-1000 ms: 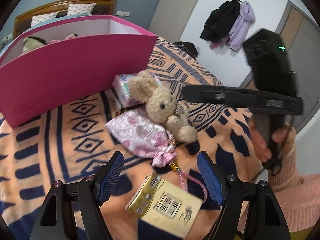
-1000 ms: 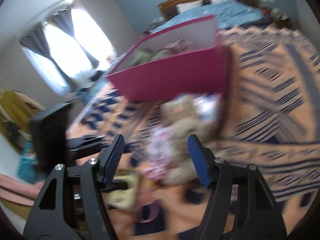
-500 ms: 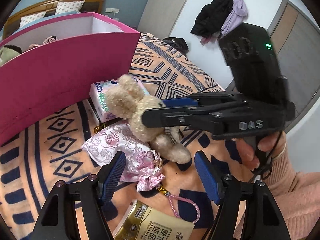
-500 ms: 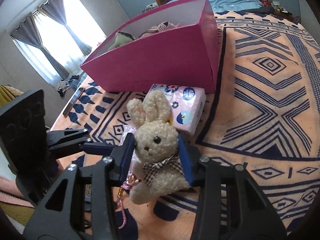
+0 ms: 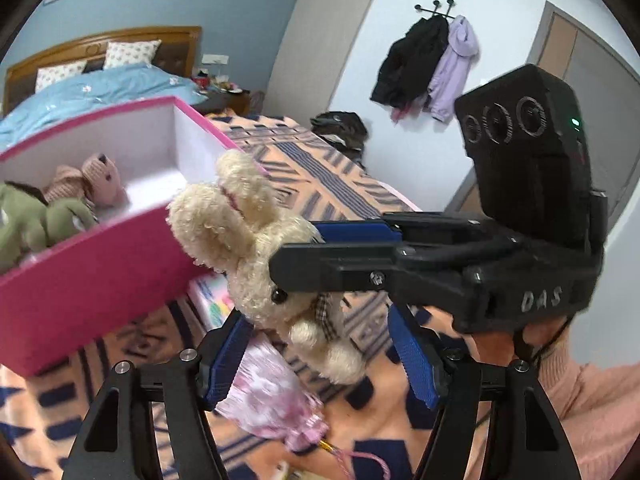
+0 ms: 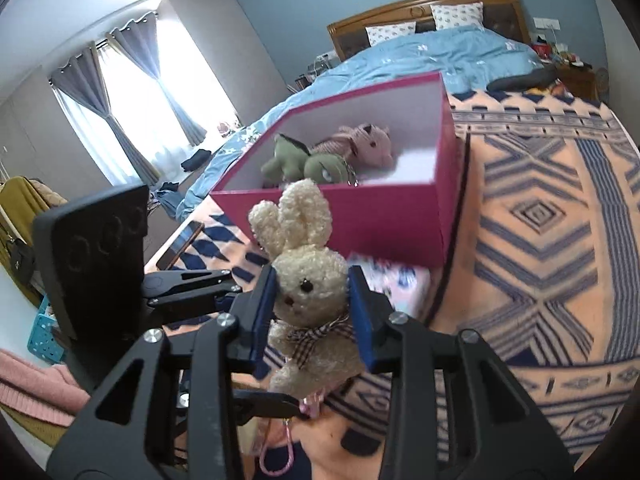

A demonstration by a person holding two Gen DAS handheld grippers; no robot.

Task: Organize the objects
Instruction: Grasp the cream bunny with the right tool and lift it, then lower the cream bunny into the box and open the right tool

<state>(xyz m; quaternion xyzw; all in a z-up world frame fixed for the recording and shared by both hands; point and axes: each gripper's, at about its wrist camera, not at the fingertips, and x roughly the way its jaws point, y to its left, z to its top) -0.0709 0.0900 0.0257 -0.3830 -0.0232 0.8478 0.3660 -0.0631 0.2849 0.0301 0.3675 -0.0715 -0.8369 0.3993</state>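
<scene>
My right gripper (image 6: 313, 310) is shut on a cream plush rabbit (image 6: 306, 276) and holds it in the air in front of the pink box (image 6: 348, 212). In the left wrist view the rabbit (image 5: 248, 248) hangs from the right gripper (image 5: 304, 256) near the box's near wall (image 5: 88, 276). The box holds a green plush (image 6: 304, 162) and a pink plush (image 6: 360, 144). My left gripper (image 5: 320, 356) is open and empty, above a pink satin pouch (image 5: 272, 400) on the blanket.
A tissue pack (image 6: 392, 280) lies by the box's near corner on the orange and navy patterned blanket (image 6: 540, 240). A phone (image 6: 180, 244) lies at the blanket's left edge. A bed with blue bedding (image 6: 440, 56) stands behind.
My right gripper closed on the rabbit and lifted it off the blanket toward the box. My left gripper rose and tilted up, staying open.
</scene>
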